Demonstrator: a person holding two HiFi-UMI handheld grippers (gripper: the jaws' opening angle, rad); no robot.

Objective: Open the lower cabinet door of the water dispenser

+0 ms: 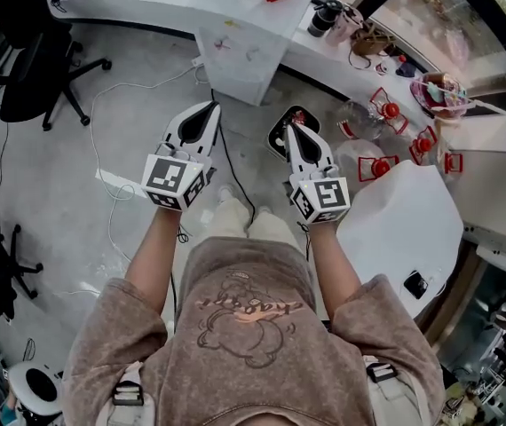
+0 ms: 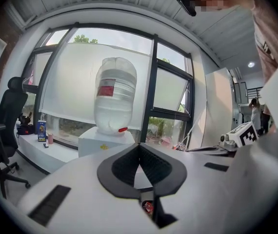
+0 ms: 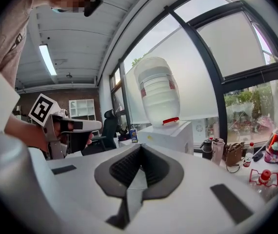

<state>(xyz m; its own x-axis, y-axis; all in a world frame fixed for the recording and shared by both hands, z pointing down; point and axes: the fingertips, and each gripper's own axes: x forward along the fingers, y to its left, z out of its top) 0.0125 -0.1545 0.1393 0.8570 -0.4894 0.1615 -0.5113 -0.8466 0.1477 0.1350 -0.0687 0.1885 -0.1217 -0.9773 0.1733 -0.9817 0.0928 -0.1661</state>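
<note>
The water dispenser (image 1: 240,56) is a white box ahead of me on the grey floor, against a curved counter. Both gripper views show its upturned clear bottle (image 2: 114,96) (image 3: 157,91) with a red label on the white body (image 2: 102,141) (image 3: 170,133). The lower cabinet door is hidden behind the jaws in both views. My left gripper (image 1: 207,106) (image 2: 139,146) and right gripper (image 1: 290,130) (image 3: 140,147) are held side by side, pointing at the dispenser and well short of it. Both are shut with nothing between the pads. The right gripper view also catches the left gripper (image 3: 56,126).
A black office chair (image 1: 31,51) stands at the left. White cables (image 1: 111,211) trail across the floor. A white table (image 1: 404,224) sits close on my right, with several red objects (image 1: 382,109) beyond it. A flask and bags (image 3: 227,152) crowd the counter right of the dispenser.
</note>
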